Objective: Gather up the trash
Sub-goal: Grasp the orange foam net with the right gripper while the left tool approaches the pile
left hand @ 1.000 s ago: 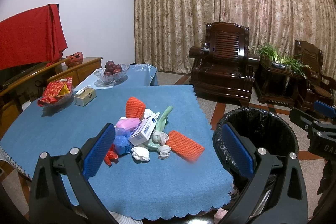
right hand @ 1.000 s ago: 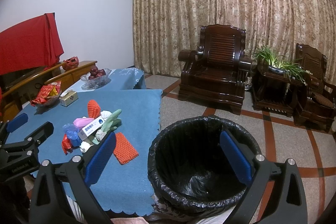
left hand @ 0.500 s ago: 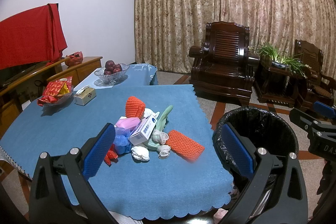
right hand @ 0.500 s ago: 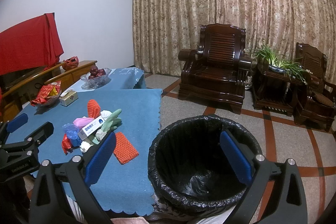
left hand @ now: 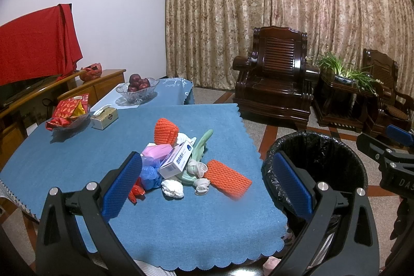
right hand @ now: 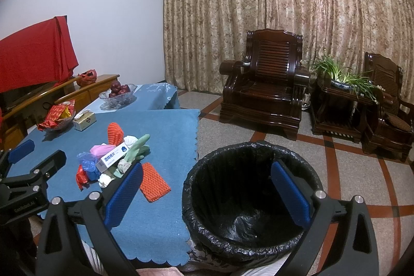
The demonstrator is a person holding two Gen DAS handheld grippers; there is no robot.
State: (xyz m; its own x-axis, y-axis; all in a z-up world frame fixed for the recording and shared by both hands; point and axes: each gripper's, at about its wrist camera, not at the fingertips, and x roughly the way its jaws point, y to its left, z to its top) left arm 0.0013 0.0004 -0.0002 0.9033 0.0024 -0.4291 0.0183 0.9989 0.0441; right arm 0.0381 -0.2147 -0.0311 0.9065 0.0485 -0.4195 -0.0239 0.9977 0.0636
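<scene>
A heap of trash lies on the blue tablecloth (left hand: pixel 77 146): a white box (left hand: pixel 176 159), two orange foam nets (left hand: pixel 228 178) (left hand: pixel 165 131), a green glove (left hand: pixel 201 144), pink and blue bags (left hand: pixel 155 151), white crumpled tissues (left hand: pixel 172 188) and a red wrapper (left hand: pixel 135 192). A bin with a black liner (right hand: pixel 248 195) stands on the floor at the table's right edge. My left gripper (left hand: pixel 207 183) hovers open above the near side of the heap, holding nothing. Over the bin my right gripper (right hand: pixel 207 194) is open and empty. The same heap (right hand: pixel 116 159) appears in the right wrist view.
At the table's far side stand a glass fruit bowl (left hand: pixel 137 89), a tissue box (left hand: pixel 104 117) and a dish of red snack packets (left hand: pixel 68 114). A wooden sideboard (left hand: pixel 77 87) runs along the left. Dark armchairs (left hand: pixel 274 84) and a plant stand (left hand: pixel 344 95) sit before the curtain.
</scene>
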